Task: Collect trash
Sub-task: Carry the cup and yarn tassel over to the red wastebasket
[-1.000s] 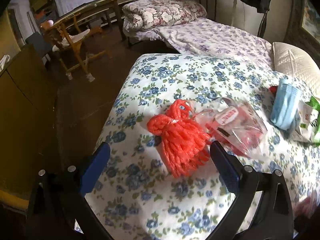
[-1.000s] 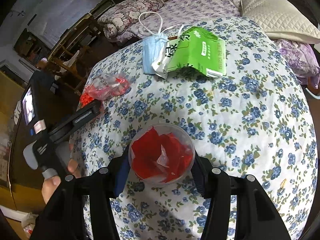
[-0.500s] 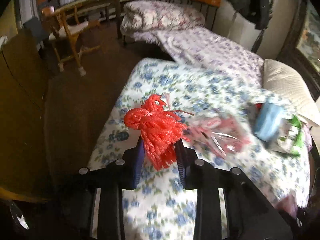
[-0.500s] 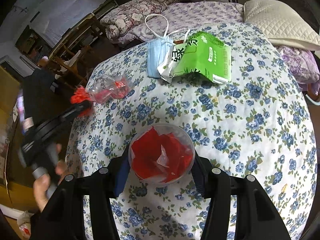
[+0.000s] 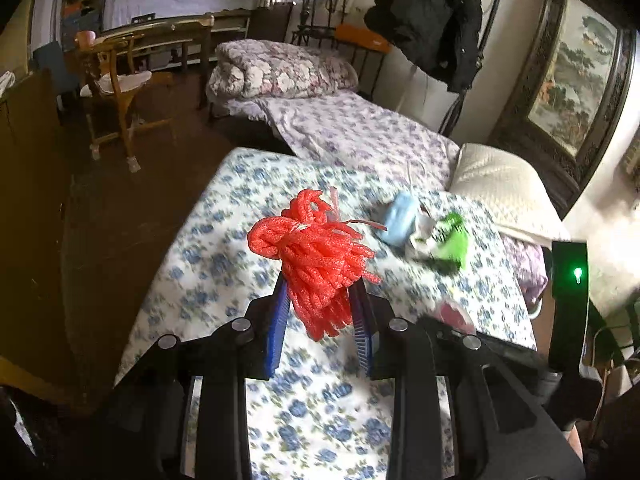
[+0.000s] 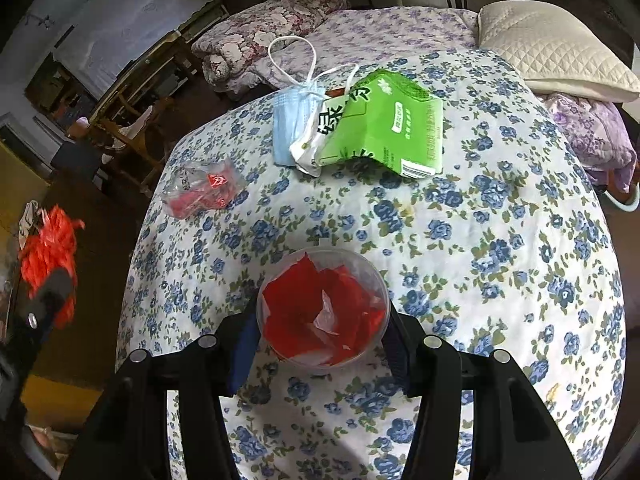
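My left gripper (image 5: 320, 300) is shut on a bundle of orange-red foam netting (image 5: 316, 252), held up in the air above the flowered bedspread (image 5: 208, 240). From the right wrist view the same netting (image 6: 52, 248) shows blurred at the far left, off the bed's edge. My right gripper (image 6: 320, 320) is shut on a clear plastic cup (image 6: 324, 312) with red scraps inside. On the bedspread lie a clear wrapper with red print (image 6: 202, 192), a blue face mask (image 6: 294, 124) and a green packet (image 6: 384, 128).
A cream quilted pillow (image 6: 552, 56) lies at the bed's far right. Beyond the bed are a second bed with a folded floral quilt (image 5: 280, 68), a wooden chair (image 5: 116, 92) and dark bare floor (image 5: 120, 208) on the left.
The left gripper closed on the orange-red netting and lifted it off the bedspread, swinging left away from the clear wrapper. The right gripper kept still with its cup.
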### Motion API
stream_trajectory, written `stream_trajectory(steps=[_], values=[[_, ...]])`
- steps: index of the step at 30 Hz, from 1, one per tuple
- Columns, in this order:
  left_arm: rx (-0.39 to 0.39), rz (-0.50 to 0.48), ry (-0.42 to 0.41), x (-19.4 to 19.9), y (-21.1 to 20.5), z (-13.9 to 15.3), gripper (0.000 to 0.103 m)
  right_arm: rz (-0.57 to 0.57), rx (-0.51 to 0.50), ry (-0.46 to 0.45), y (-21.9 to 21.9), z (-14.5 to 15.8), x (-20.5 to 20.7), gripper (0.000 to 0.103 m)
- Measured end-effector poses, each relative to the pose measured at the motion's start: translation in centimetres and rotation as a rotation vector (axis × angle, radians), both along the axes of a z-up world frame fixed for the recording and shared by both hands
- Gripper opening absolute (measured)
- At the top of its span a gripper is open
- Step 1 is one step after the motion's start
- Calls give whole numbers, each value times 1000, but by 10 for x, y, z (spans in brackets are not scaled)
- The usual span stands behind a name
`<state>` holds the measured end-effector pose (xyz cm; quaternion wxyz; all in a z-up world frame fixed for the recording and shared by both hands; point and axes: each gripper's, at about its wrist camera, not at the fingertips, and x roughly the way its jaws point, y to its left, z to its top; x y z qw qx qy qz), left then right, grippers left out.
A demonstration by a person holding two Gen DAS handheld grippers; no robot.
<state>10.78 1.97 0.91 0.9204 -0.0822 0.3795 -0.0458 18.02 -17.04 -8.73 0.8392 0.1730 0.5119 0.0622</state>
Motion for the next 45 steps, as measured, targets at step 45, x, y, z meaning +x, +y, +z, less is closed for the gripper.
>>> stream_trajectory(steps=[45], values=[[33,-619,-23,-121,-259,7,30,-528,-202,61,-280,-16,-317,55]])
